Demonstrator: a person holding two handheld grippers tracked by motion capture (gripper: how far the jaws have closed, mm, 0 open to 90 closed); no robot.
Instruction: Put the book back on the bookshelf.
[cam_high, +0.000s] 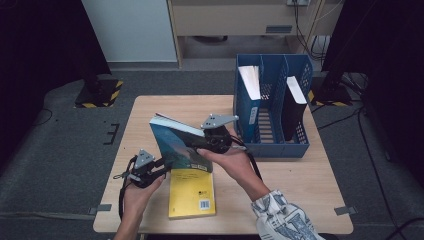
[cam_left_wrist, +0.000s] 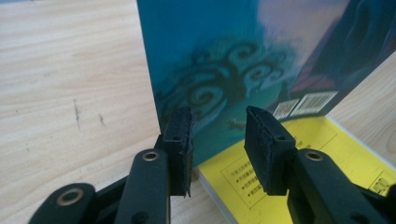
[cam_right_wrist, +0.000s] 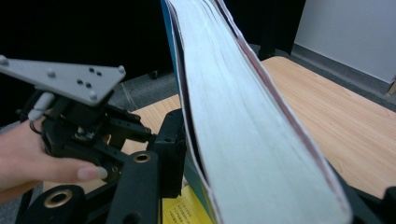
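High view: the right gripper holds a teal book tilted up off a yellow book that lies flat on the wooden table. The left gripper reaches toward the teal book's lower edge. A blue file rack already holds two books; judging by that, these two are left to file. Grey carpet surrounds the table.

Left gripper view: its jaws stand partly open just short of the teal cover, gripping nothing.

Right gripper view: its jaws clamp the book's page block.
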